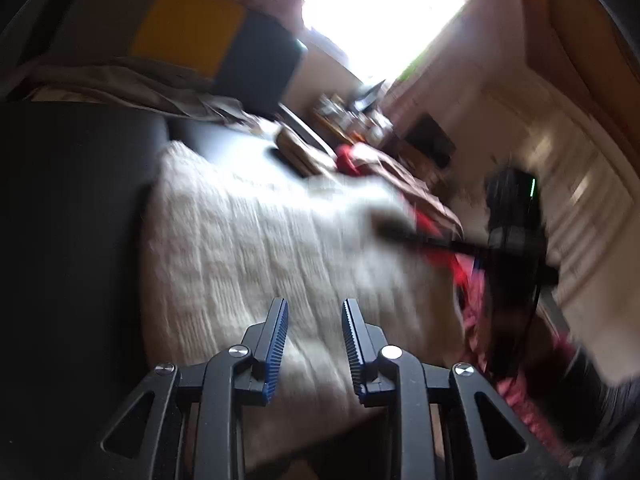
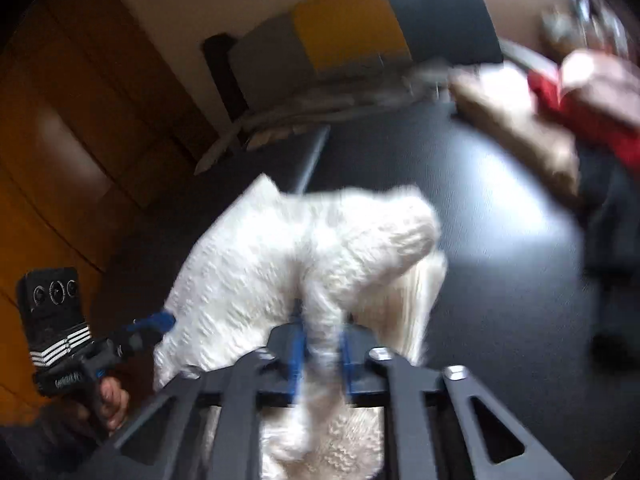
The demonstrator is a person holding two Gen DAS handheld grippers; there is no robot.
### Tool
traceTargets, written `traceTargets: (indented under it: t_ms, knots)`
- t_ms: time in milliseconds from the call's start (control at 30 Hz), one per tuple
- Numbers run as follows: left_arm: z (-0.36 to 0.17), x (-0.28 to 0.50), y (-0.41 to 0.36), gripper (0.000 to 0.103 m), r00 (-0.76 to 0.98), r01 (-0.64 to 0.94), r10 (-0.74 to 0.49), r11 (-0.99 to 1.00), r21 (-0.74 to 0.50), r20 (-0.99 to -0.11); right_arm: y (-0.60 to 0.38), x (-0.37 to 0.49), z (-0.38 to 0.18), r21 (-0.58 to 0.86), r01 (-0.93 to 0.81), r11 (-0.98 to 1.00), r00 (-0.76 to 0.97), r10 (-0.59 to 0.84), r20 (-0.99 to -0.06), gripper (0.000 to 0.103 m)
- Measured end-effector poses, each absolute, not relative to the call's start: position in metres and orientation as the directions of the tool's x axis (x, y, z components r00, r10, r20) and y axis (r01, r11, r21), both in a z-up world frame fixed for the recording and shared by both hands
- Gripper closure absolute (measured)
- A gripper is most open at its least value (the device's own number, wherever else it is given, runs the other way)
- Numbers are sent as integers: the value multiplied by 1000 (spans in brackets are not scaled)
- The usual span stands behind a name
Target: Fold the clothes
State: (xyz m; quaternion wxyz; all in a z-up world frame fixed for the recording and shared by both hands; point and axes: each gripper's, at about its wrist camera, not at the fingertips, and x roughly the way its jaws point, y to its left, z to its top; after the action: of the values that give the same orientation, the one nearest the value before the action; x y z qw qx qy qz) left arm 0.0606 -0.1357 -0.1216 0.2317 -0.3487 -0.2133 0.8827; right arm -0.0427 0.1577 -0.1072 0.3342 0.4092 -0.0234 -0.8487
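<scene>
A white knitted sweater (image 1: 256, 240) lies spread on a dark surface (image 1: 72, 200). My left gripper (image 1: 315, 304) hovers open over the sweater's near part, with nothing between its blue pads. In the right wrist view, my right gripper (image 2: 322, 332) is shut on a bunched edge of the sweater (image 2: 304, 248), which rises lifted and folded over in front of it. The right gripper (image 1: 384, 226) appears blurred at the sweater's right edge in the left wrist view. The left gripper (image 2: 160, 322), held by a hand (image 2: 112, 396), sits at the sweater's left side.
A heap of red and brown clothes (image 1: 384, 164) (image 2: 592, 96) lies at the far side of the dark surface (image 2: 500, 200), with a beige folded item (image 2: 516, 128) beside it. Grey, yellow and dark cushions (image 1: 188, 28) stand behind. A wooden door (image 2: 60, 120) is at left.
</scene>
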Motion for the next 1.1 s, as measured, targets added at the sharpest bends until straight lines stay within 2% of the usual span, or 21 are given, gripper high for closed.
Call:
traceTargets:
  t_ms: [67, 133, 233, 300, 367, 433, 567, 700, 767, 833, 967, 1100]
  knots:
    - [-132, 63, -125, 75, -602, -291, 579, -800, -524, -550, 154, -45, -100, 209, 554, -806, -489, -518, -701, 90]
    - [-149, 63, -112, 77, -534, -301, 571, -817, -491, -623, 155, -47, -126, 144, 520, -842, -476, -426, -769, 90]
    - [-154, 68, -100, 78, -535, -319, 527, -850, -419, -660, 171, -49, -165, 223, 464, -857, -451, -445, -774, 89]
    - [-152, 62, -99, 78, -514, -303, 521, -853, -424, -681, 188, -55, -171, 321, 409, -854, -448, -494, -745, 79]
    - [-148, 63, -99, 78, -509, -294, 517, -856, -425, -689, 196, -58, -175, 333, 387, -860, -456, -493, -741, 50]
    - [-142, 64, -101, 78, -509, -286, 517, -856, -431, -688, 205, -57, -171, 340, 375, -862, -474, -494, -729, 45]
    - [-117, 63, -117, 77, -567, -275, 547, -831, -484, -616, 208, -26, -121, 260, 443, -858, -572, -494, -655, 46]
    - [-101, 46, -120, 75, -624, -247, 495, -859, -448, -604, 181, 13, -91, 210, 624, -752, -520, -601, -607, 46]
    - [-102, 38, -118, 75, -627, -232, 479, -868, -440, -614, 165, 27, -102, 178, 671, -720, -467, -596, -653, 51]
    - [-110, 35, -116, 75, -621, -208, 458, -879, -429, -636, 150, 40, -116, 143, 704, -695, -421, -571, -705, 51]
    - [-132, 37, -110, 75, -594, -199, 470, -872, -448, -653, 155, 52, -156, 163, 667, -727, -380, -521, -764, 53]
    - [-122, 41, -114, 76, -617, -198, 463, -874, -445, -636, 168, 56, -170, 237, 630, -740, -401, -571, -717, 53]
